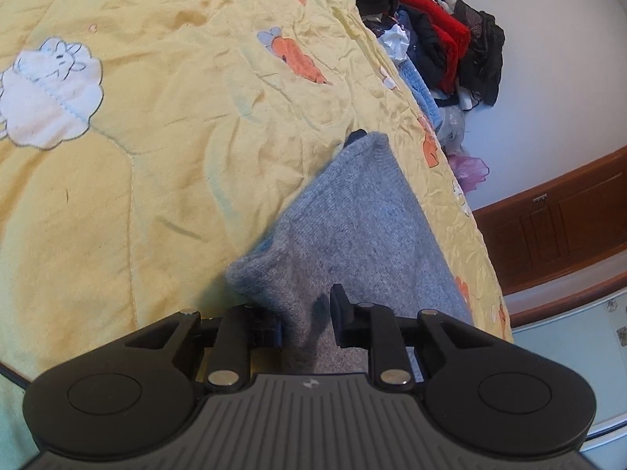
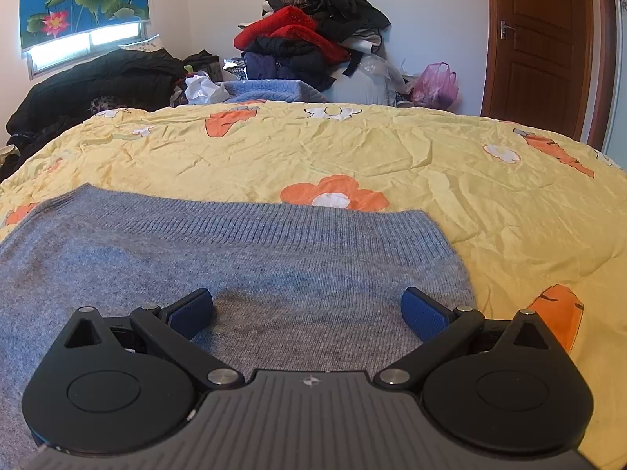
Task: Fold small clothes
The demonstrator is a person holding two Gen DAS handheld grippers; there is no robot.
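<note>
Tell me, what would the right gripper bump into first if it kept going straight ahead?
Probably the grey sweater: the right gripper hangs open just above it, pointing across the knit toward its ribbed edge. If it cleared that, the yellow quilt comes next. Depth is hard to judge.

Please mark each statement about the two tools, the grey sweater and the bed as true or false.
1. The right tool is open above the grey sweater. True.
2. The sweater lies on a plain white sheet. False: on a yellow quilt with orange flowers.
3. The left tool has sweater fabric between its fingers. True.
4. The wooden door stands wide open. False: it is closed.
5. A pile of clothes sits beyond the bed. True.
</note>
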